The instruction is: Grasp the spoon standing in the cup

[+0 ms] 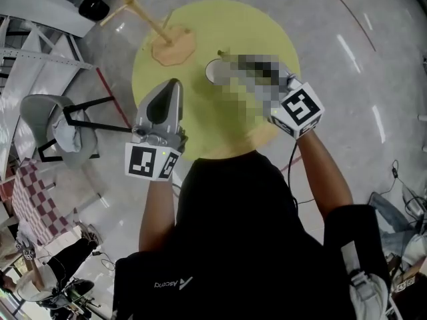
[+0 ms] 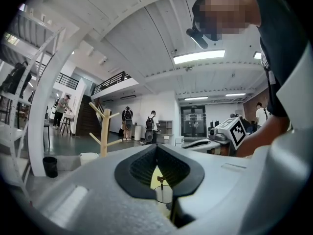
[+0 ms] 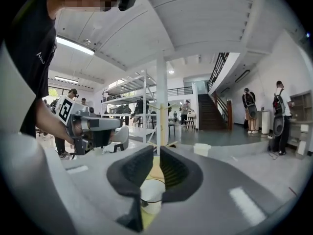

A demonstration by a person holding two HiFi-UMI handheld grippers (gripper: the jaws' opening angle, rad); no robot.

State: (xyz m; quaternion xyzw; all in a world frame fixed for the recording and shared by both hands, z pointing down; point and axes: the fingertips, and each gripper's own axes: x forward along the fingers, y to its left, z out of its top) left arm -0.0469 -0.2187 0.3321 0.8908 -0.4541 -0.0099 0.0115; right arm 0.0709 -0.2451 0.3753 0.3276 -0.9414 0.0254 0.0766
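1. The round yellow table [image 1: 220,129] carries a white cup [image 1: 213,72] near its middle and a pale wooden branched stand [image 1: 172,45] on a flat base beside it, towards the far edge.
2. A thin dark spoon [image 2: 160,184] stands upright in the white cup [image 2: 163,196]; the left gripper view shows it in line with the jaws, beyond them.
3. The left gripper [image 2: 156,148] has its jaw tips together and holds nothing. In the head view the left gripper [image 1: 173,85] hangs over the table's near left part, apart from the cup and pointing towards the stand.
4. The right gripper [image 3: 159,151] has its jaws a narrow slit apart, with the pads pressing on nothing. Its view looks down on the white cup [image 3: 150,192], which lies below and just ahead of the jaws, and the wooden stand shows through the slit.
5. In the head view a mosaic patch covers most of the right gripper, so whether it touches the cup cannot be told there.
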